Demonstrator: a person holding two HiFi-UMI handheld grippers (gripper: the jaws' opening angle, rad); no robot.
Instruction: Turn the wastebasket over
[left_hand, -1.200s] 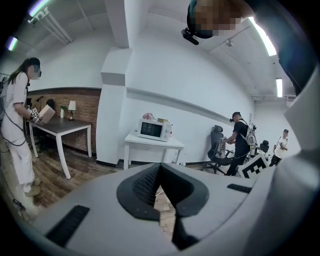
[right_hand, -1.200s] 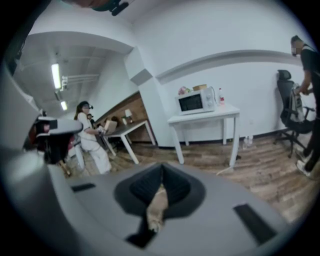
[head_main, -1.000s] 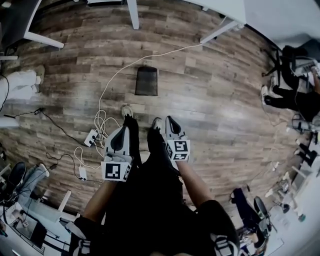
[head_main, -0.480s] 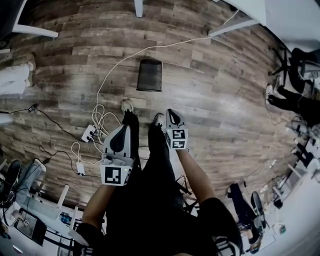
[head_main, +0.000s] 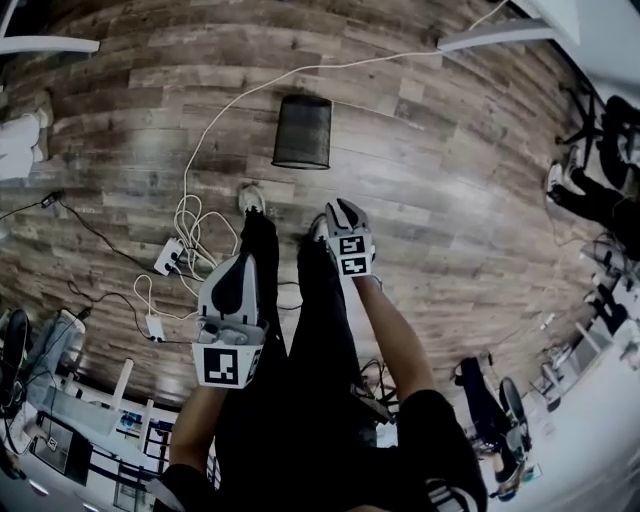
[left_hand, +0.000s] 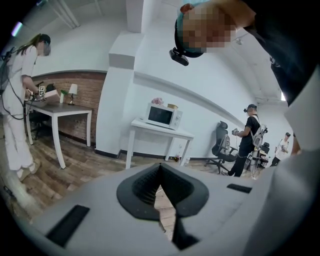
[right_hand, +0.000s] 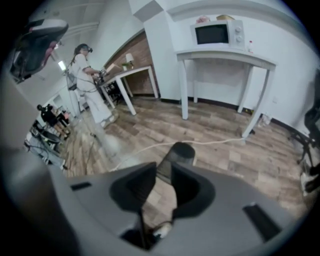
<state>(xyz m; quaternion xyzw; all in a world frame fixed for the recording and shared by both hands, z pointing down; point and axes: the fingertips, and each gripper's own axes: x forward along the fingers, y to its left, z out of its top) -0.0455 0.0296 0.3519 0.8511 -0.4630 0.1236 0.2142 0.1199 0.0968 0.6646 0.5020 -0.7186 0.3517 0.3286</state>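
Note:
The black mesh wastebasket (head_main: 302, 132) stands upright on the wooden floor ahead of the person's feet. In the right gripper view it (right_hand: 181, 150) shows past the jaw tips. My right gripper (head_main: 338, 208) points down toward the floor, short of the basket; its jaws are opening, with a gap and nothing between them (right_hand: 163, 170). My left gripper (head_main: 243, 262) hangs lower left, over the person's leg, apart from the basket. Its jaws are shut with the tips meeting (left_hand: 161, 167), and nothing is held.
A white cable (head_main: 240, 120) runs past the basket's left side to a tangle and a power strip (head_main: 167, 256). White table legs (head_main: 495, 35) stand at the back right. A table with a microwave (right_hand: 218, 32) stands beyond the basket. People stand at the sides (left_hand: 20, 100).
The basket sits lower and larger in the head view. My right gripper has reached forward toward it. My left gripper has sunk back toward the body.

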